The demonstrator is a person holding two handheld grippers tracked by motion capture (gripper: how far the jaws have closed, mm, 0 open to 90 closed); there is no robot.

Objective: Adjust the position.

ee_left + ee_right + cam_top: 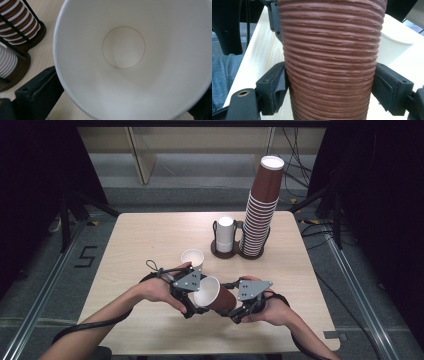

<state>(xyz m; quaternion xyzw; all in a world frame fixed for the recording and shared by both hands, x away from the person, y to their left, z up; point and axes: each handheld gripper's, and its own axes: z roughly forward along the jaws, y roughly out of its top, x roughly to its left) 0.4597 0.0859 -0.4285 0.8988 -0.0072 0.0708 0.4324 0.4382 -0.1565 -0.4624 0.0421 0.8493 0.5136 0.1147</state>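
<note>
A brown ribbed paper cup [222,299] with a white inside lies on its side, held above the table between both grippers. My left gripper [201,297] sits at its mouth; in the left gripper view the jaws press either side of the rim of the cup [130,62], and I look straight into it. My right gripper [232,302] is shut around the ribbed wall of the cup [329,57] near its base, a pad [275,87] touching on each side. A white cup [192,257] stands upright just behind the left gripper.
A dark two-ring holder [238,251] stands at the back right of the wooden table [145,235]. It carries a short stack of white cups [225,234] and a tall stack of brown cups [262,205]. The table's front edge is close below my hands.
</note>
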